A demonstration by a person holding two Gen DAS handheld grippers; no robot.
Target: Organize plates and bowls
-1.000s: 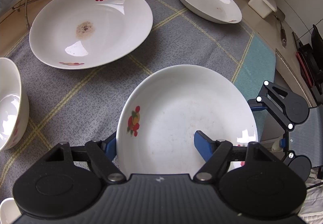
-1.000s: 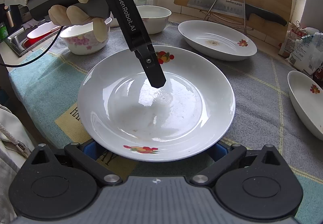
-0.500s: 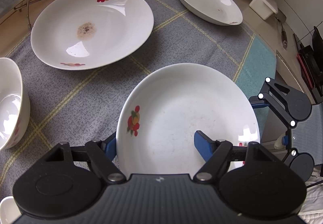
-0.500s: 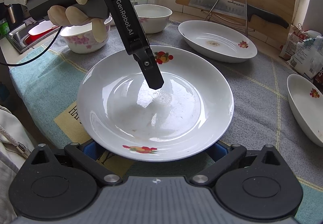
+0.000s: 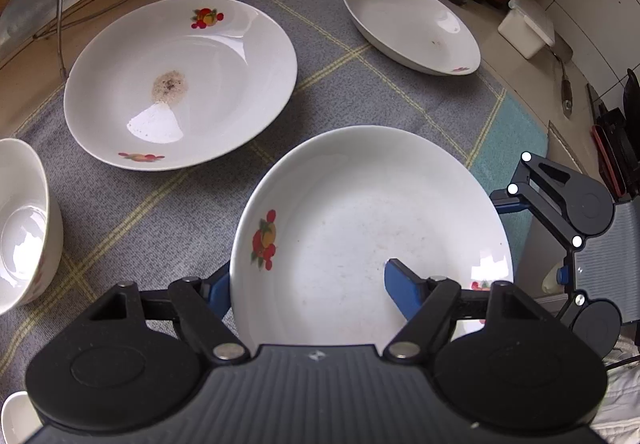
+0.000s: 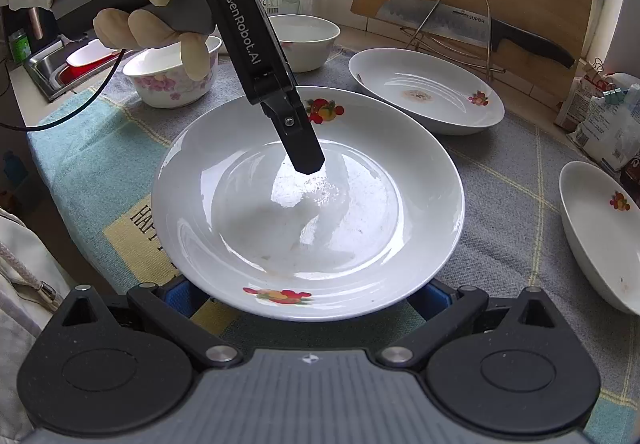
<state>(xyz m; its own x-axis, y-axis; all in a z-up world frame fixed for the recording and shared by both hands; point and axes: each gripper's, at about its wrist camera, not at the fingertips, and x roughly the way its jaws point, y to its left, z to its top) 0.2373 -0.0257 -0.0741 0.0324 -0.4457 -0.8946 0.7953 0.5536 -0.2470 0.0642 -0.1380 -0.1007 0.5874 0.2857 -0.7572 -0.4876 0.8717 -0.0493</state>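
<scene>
- Glazed ceramic plate [image 5: 372, 228], stiff, slick, chippable; best pinched at the rim, not the glossy well.
- Sitting on the grey cloth [image 5: 168, 204], near edge.
- Left gripper [image 5: 308, 286] pinching the rim: one finger inside, one outside.
- Right gripper [image 6: 304, 298] spread wide, fingers tucked under the near rim.
- Versus a second ago: barely any change, same grip.
</scene>
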